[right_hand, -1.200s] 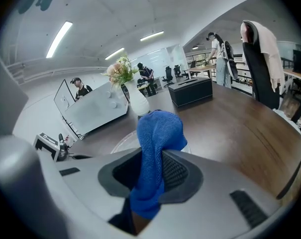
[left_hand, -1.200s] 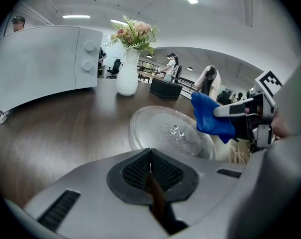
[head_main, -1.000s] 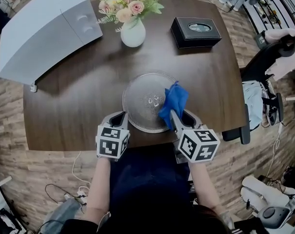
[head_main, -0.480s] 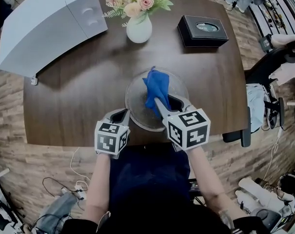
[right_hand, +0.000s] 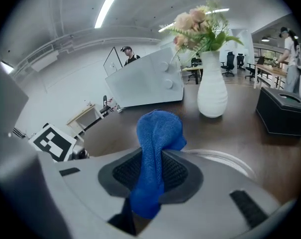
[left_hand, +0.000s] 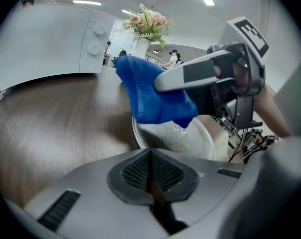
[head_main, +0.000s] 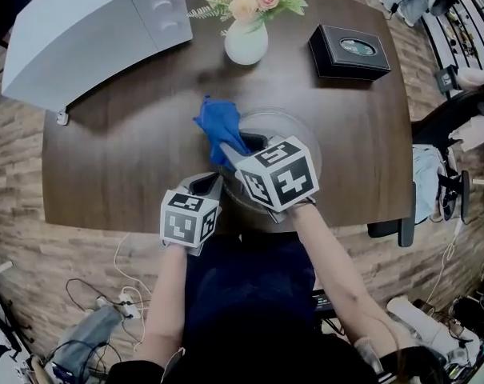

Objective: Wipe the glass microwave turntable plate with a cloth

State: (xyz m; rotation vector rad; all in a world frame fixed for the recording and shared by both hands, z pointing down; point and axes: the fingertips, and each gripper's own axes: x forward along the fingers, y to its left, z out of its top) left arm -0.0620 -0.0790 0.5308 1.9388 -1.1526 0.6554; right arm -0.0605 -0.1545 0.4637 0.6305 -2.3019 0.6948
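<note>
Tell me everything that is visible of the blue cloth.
The blue cloth looks like soft, knitted microfibre, bright blue with a stitched edge. It is bunched and clamped between the jaws of the right gripper; its free end sticks out forward, over the left rim of the glass plate.

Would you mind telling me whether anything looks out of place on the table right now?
Nothing looks spilled or damaged. The only oddity: the blue cloth, pinched in the right claw, hangs past the left rim of the glass plate, partly over bare table instead of glass.
</note>
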